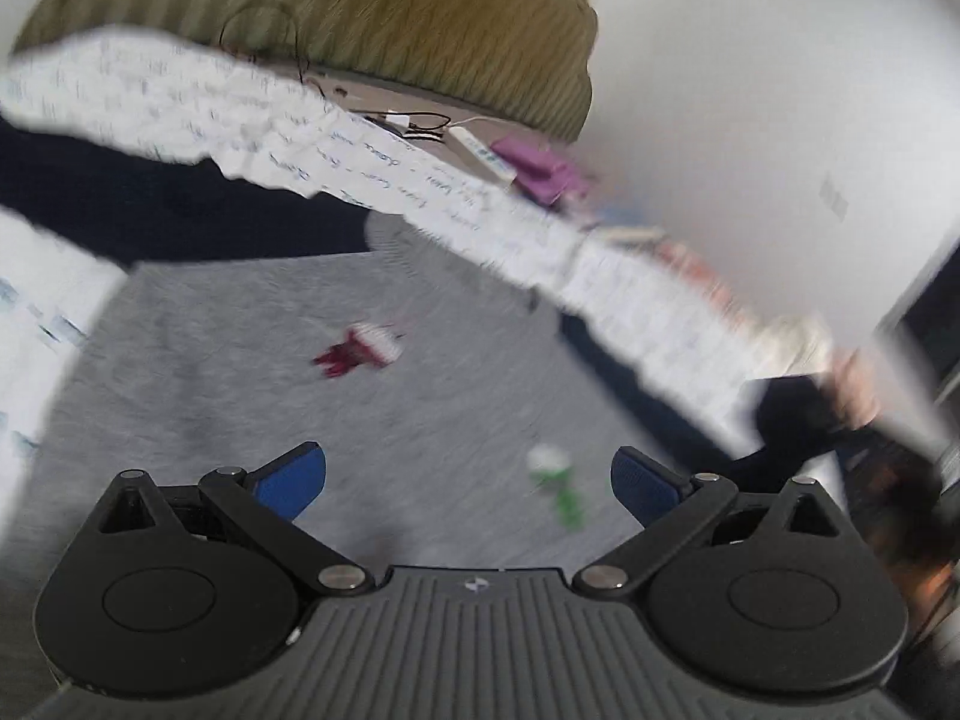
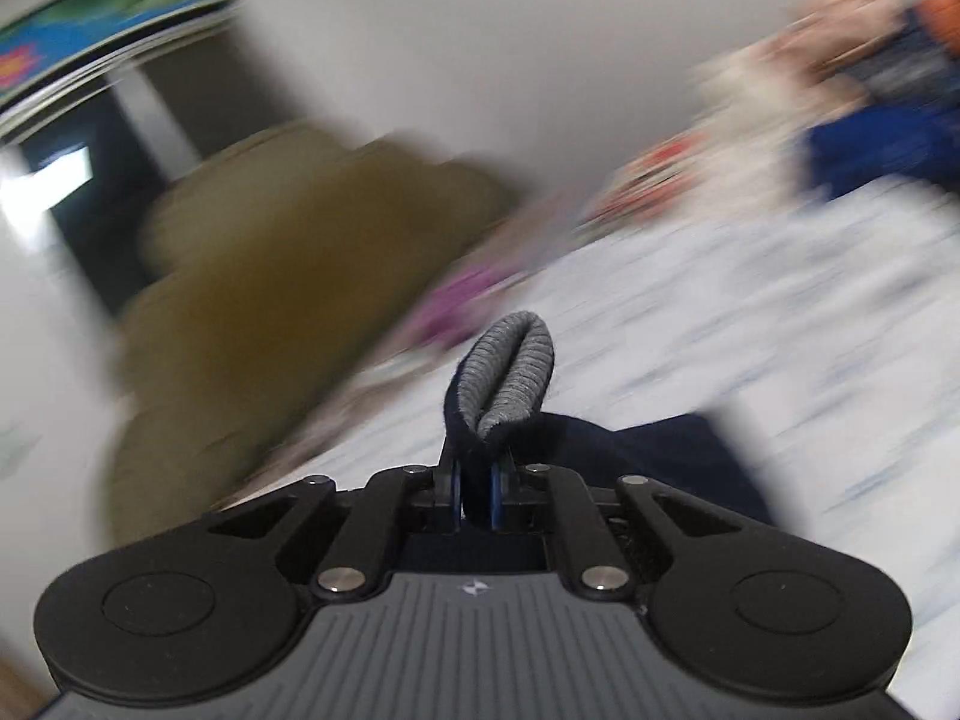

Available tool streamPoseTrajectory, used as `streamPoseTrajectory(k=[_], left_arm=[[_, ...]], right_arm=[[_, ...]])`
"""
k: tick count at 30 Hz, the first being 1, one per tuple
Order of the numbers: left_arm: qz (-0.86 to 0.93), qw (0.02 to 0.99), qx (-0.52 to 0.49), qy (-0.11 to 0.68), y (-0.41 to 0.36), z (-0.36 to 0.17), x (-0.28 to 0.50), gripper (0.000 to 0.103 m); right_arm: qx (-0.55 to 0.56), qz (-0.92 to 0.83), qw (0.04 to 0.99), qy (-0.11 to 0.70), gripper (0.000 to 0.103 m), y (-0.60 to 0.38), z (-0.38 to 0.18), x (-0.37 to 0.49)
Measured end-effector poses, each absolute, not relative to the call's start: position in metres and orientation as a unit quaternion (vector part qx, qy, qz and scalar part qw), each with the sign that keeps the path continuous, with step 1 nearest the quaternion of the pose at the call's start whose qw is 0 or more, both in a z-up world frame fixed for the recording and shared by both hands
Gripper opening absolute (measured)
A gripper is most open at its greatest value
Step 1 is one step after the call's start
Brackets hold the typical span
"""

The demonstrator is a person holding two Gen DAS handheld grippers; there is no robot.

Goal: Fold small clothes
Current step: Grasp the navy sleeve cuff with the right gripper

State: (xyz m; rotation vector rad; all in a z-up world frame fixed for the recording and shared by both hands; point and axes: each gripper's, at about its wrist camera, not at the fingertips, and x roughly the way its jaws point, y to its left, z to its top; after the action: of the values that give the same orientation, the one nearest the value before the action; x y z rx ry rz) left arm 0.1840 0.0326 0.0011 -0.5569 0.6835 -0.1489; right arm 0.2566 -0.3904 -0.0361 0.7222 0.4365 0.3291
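Right now my left claw (image 1: 468,477) stands wide open, both blue pads (image 1: 288,480) apart with nothing between them, hanging over a grey garment (image 1: 300,420) spread flat below. That grey cloth carries a small dark red and white motif (image 1: 360,351) and a green and white one (image 1: 558,480) nearer the claw. A white sheet with fine blue print (image 1: 252,120) crosses the left wrist view as a slanted band, and dark navy cloth (image 1: 150,204) lies between it and the grey piece. Beyond are an olive ribbed cushion (image 1: 390,18), a white power strip (image 1: 480,150) and something purple (image 1: 540,171); most of this is smeared by motion.

My right claw (image 2: 477,495) is closed on cloth: a grey ribbed cuff (image 2: 510,378) edged in dark navy stands up out of the pinched pads, and the navy fabric (image 2: 660,456) trails off to the right. Behind it the right wrist view is too blurred to read beyond the white sheet, an olive mass and a pale wall (image 2: 480,60).
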Motion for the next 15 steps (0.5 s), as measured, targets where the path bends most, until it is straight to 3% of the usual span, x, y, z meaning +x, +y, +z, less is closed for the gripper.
streamPoseTrajectory(k=[2, 4, 5, 7, 11, 15], left_arm=[[-0.090, 0.891, -0.311, 0.320, 0.036, 0.000, 0.192, 0.103], [-0.087, 0.889, -0.313, 0.322, 0.036, -0.007, 0.198, 0.102], [-0.083, 0.887, -0.311, 0.330, 0.035, -0.011, 0.200, 0.102], [-0.088, 0.876, -0.321, 0.350, 0.037, -0.021, 0.204, 0.102], [-0.096, 0.862, -0.340, 0.363, 0.037, -0.034, 0.215, 0.102], [-0.096, 0.843, -0.357, 0.390, 0.031, -0.049, 0.239, 0.102]], right_arm=[[0.359, 0.228, 0.872, 0.243, 0.010, -0.331, -0.044, 0.261], [0.336, 0.277, 0.852, 0.289, 0.028, -0.278, -0.058, 0.261], [0.305, 0.286, 0.852, 0.314, 0.050, -0.257, -0.064, 0.260], [0.267, 0.261, 0.868, 0.327, 0.064, -0.243, -0.072, 0.248], [0.306, 0.239, 0.877, 0.284, 0.064, -0.271, -0.083, 0.214], [0.270, 0.173, 0.899, 0.299, 0.063, -0.275, -0.103, 0.204]])
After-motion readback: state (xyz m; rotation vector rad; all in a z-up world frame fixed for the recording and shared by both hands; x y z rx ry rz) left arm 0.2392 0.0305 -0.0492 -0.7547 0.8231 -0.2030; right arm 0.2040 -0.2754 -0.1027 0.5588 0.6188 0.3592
